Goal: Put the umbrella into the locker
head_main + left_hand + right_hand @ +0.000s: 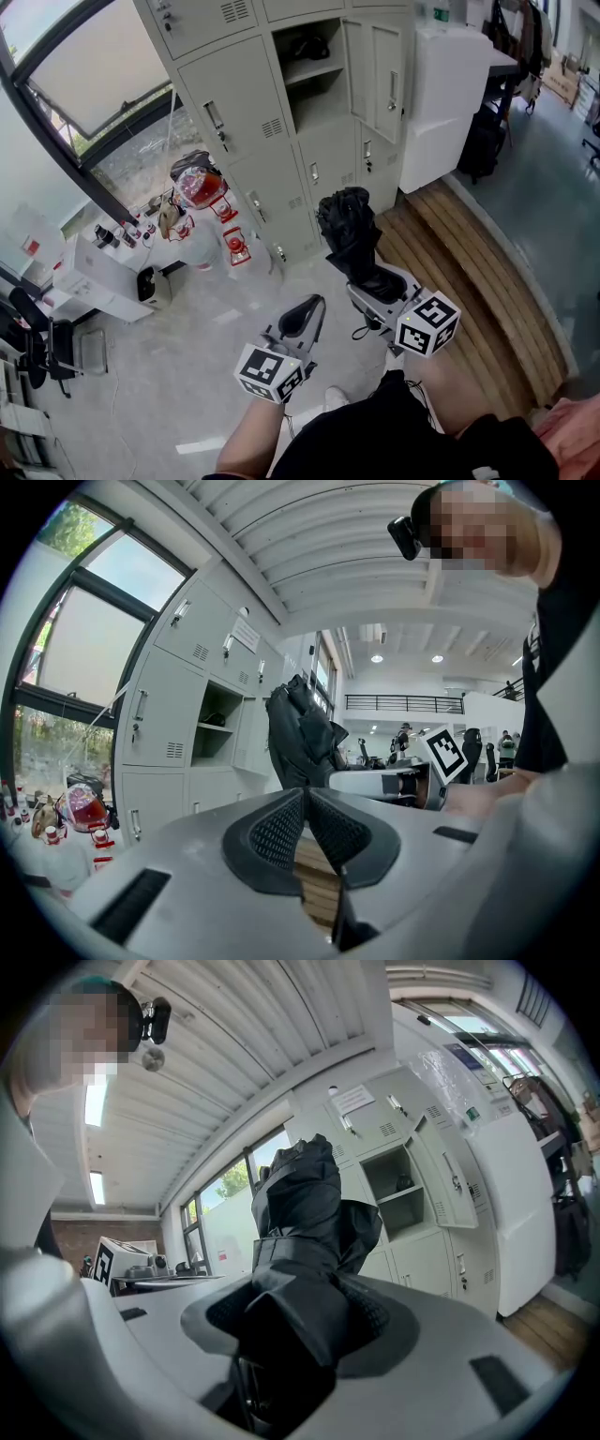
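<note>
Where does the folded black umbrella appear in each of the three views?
Head view: umbrella centre, upright in the right gripper.
Left gripper view: umbrella centre, beyond the shut jaws.
Right gripper view: umbrella centre, clamped between the jaws.
Shared landmark: the open locker.

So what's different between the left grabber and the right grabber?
The right gripper is clamped on the folded black umbrella; the left gripper holds nothing. The right gripper's jaws stand apart around it; the left gripper's jaws are pressed together. In the head view the right gripper sits a bit nearer the lockers than the left gripper. Both carry a white cube with square markers.
</note>
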Demonstrator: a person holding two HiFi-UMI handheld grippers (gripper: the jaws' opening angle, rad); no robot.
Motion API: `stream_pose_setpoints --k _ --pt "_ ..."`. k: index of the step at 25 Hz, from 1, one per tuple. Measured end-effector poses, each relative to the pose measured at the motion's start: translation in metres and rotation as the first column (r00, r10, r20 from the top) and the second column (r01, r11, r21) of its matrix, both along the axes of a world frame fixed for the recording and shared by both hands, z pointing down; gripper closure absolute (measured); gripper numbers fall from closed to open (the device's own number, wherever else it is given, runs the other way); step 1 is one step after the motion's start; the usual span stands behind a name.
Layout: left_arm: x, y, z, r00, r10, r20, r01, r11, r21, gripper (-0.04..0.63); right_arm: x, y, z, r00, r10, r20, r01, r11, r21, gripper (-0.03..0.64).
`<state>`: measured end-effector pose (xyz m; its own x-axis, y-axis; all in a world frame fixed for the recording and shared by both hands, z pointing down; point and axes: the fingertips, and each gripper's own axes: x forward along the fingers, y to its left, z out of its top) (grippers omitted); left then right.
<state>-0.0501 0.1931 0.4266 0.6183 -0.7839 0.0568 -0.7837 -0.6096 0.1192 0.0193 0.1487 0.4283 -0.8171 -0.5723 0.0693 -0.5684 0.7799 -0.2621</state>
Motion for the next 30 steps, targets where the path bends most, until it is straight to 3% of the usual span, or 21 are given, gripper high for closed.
stream_pose_setpoints --k 30 --pt "0.075 -0.107 -0.014 0.998 -0.067 0.009 0.067 0.998 -0.013 0.569 0.068 -0.117 -0.023 0.997 -0.081 0.005 0.081 0.997 0.014 0.322"
